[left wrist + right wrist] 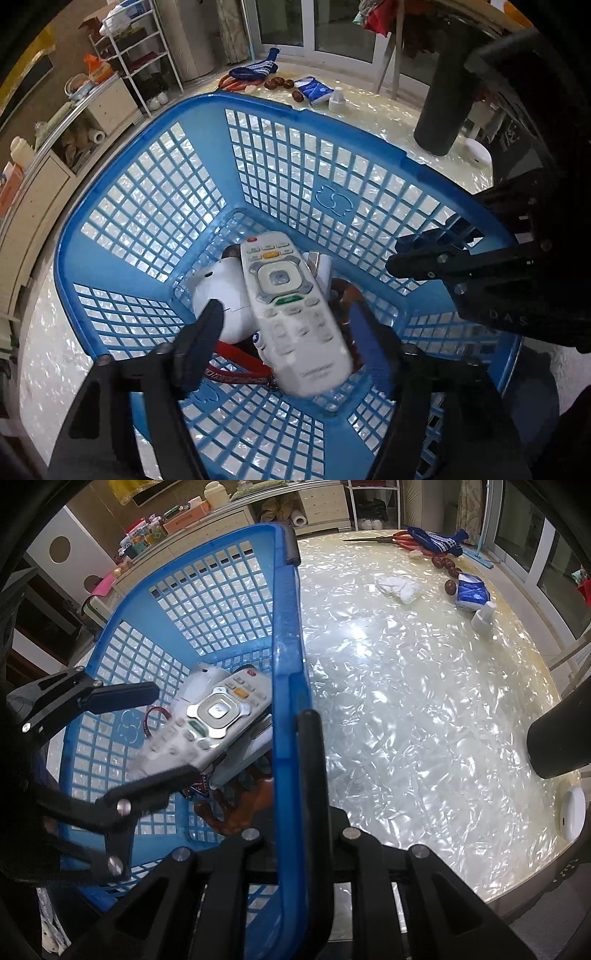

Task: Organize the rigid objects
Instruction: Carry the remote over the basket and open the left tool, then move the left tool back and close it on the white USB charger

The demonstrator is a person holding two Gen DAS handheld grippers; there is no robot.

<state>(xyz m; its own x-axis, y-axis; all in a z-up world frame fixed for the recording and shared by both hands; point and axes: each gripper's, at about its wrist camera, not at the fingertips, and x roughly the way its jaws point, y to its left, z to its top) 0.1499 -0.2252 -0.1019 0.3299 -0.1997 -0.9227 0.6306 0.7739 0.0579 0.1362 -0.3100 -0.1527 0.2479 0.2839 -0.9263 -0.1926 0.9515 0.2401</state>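
Our left gripper (291, 325), jaws spread, drops the remote (291, 306) into the basket (147, 122); our right gripper (291, 771) pinches its rim; next we withdraw.

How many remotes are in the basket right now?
1: the remote lies on top of the pile at the bottom of the basket. Another could be hidden underneath.

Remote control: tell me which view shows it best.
Left wrist view: the remote control lies face-up, nearly whole, between the open fingers of the left hand-held gripper. Right wrist view shows it obliquely, partly hidden by the basket rim.
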